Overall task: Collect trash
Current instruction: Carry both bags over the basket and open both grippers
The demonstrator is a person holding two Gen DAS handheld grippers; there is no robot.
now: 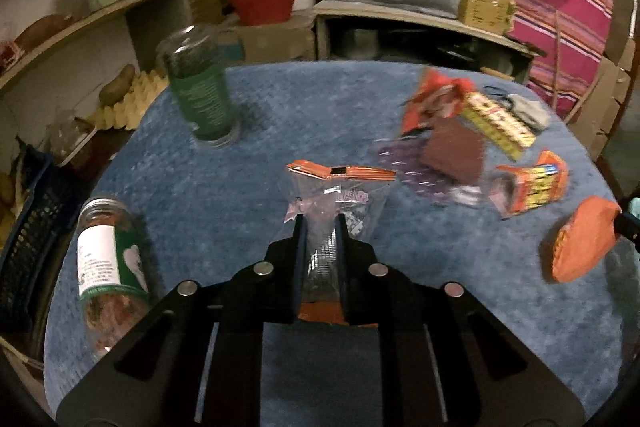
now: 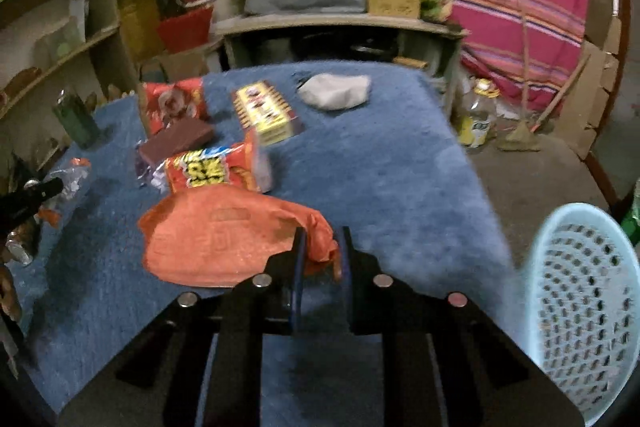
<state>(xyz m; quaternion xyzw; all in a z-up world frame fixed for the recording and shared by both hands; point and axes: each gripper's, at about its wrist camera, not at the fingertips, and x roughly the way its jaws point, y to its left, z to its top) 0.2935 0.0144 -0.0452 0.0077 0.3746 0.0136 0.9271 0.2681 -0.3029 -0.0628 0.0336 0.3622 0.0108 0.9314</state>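
Over a nubby blue tablecloth (image 1: 224,187), the left gripper (image 1: 320,223) pinches a crinkly clear wrapper (image 1: 340,195) with an orange seal; the right gripper (image 2: 322,239) clamps a limp orange plastic bag (image 2: 224,235) beside a perforated pale-blue basket (image 2: 580,307).

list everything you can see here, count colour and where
clear wrapper: 1, clear with orange strip, in left hand-held gripper
orange bag: 1, orange, in right hand-held gripper
snack packs: 2, red-orange, mid table
yellow box: 1, yellow, far side
brown pad: 1, brown, beside packs
grey cloth: 1, grey, far edge
green bottle: 1, upright, far left
jar: 1, white-green label, lying, near left
basket: 1, pale blue, right of table
table: 1, blue cover
hand-held grippers: 2, black, both shut on trash
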